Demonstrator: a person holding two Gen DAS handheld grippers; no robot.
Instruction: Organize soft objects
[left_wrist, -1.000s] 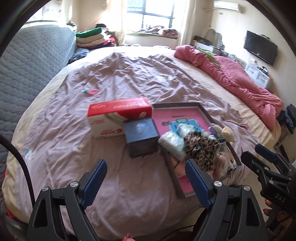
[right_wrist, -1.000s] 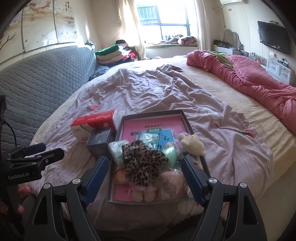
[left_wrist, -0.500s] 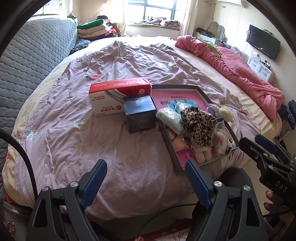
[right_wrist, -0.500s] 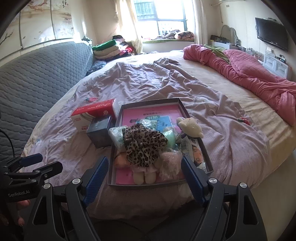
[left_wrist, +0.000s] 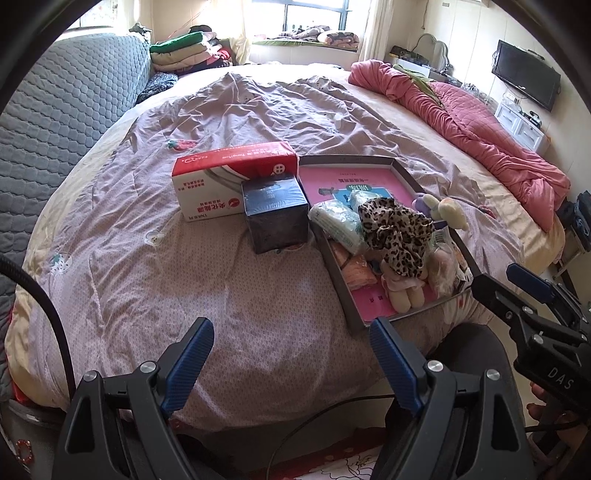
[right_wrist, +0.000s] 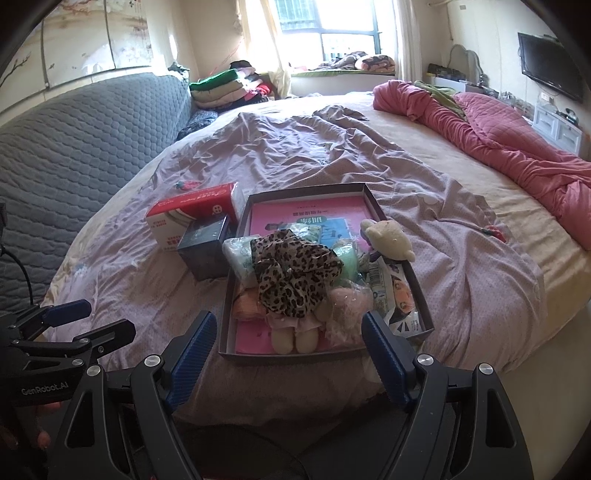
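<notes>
A shallow dark box (right_wrist: 306, 190) with a pink bottom lies on the bed's near edge, also in the left wrist view (left_wrist: 345, 291). It holds a pile of soft things: a leopard-print cloth (right_wrist: 291, 275) (left_wrist: 397, 230) on top of a doll, a pale plush toy (right_wrist: 389, 236) (left_wrist: 452, 214), wrapped packs (left_wrist: 334, 218). My left gripper (left_wrist: 291, 362) is open and empty, off the bed's edge left of the box. My right gripper (right_wrist: 286, 352) is open and empty, just before the box's near wall.
A red-and-white tissue box (left_wrist: 229, 177) and a dark cube box (left_wrist: 275, 214) sit left of the tray. A pink quilt (right_wrist: 509, 140) lies at the right, folded clothes (right_wrist: 229, 88) at the back, a grey padded headboard (right_wrist: 74, 140) at the left.
Both grippers have drawn back from the bed toward its near edge. The tray and boxes appear farther away. Nothing on the bed has moved.
</notes>
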